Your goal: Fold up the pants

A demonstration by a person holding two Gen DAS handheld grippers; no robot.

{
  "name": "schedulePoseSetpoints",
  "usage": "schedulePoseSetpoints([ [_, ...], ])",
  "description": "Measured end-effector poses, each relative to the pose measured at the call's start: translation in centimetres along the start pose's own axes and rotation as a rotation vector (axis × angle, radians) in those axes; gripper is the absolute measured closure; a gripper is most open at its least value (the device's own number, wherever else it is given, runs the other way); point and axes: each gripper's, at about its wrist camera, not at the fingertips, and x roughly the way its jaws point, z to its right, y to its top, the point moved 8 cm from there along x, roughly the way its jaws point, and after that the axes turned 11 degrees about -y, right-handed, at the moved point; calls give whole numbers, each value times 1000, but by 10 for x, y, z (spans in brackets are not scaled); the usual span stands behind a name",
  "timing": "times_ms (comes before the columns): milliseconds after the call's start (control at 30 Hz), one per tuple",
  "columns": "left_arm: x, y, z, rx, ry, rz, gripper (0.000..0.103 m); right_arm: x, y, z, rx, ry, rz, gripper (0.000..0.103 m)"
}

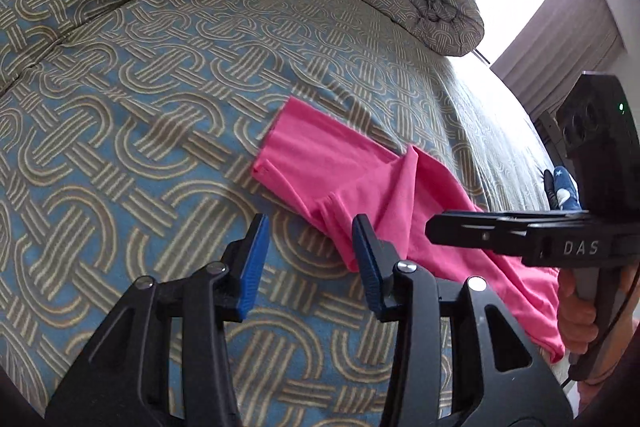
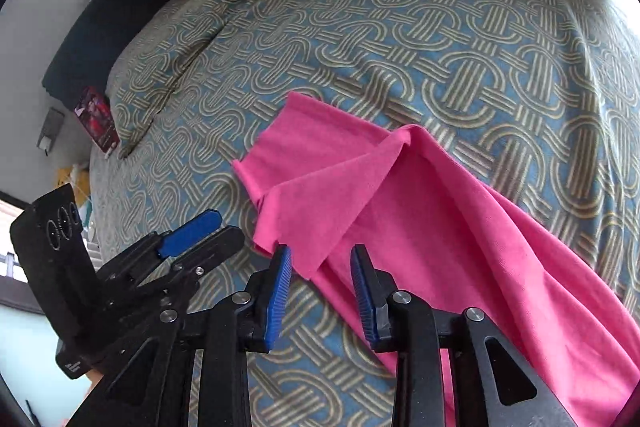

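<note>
Patterned bedspread carries the pink pants, rumpled near its front edge, while the left gripper and right gripper hover wide open and empty at the nearest leg hem, apparently lining up a grasp.

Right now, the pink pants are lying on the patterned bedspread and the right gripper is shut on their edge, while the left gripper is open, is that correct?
Not quite: the right gripper is open, not shut on the pink pants. The right wrist view shows its blue pads apart, holding nothing, with the fabric's edge lying beyond them. The rest stands: the pants lie on the patterned bedspread, and the left gripper is open.
</note>
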Motion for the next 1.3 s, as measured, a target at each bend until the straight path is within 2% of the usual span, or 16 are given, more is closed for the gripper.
schedulePoseSetpoints([
  [100,-2,0,-2,8,-8,1,58,10,7,0,37,26,-35,65],
  [167,-4,-6,5,38,-41,-4,58,16,8,-1,68,33,-62,63],
  [267,-8,-20,22,113,-130,-22,58,22,11,-4,76,28,-85,61],
  [367,-3,-32,36,191,-137,-64,58,32,15,-9,86,24,-113,59],
  [400,1,-33,37,205,-128,-76,58,33,14,-8,93,18,-125,70],
  [433,5,-34,38,205,-125,-86,58,34,16,-10,96,6,-129,88],
  [467,10,-33,37,195,-128,-96,58,34,19,-11,85,-16,-112,100],
  [600,23,-25,25,105,-143,-105,58,-1,45,-24,44,-15,57,100],
  [700,18,-17,26,88,-161,-77,58,-24,72,-30,32,8,129,100],
  [800,15,-8,31,117,-143,-55,58,-29,103,-39,9,69,150,92],
  [900,19,5,28,110,-124,-42,58,-4,119,-42,-15,121,27,78],
  [1000,24,17,20,71,-121,-35,58,16,127,-30,10,40,-17,69],
  [1167,30,22,0,29,-78,-30,58,6,113,-1,-7,-25,26,58],
  [1300,35,25,-19,26,57,-34,58,-5,82,42,-101,-183,41,56],
])
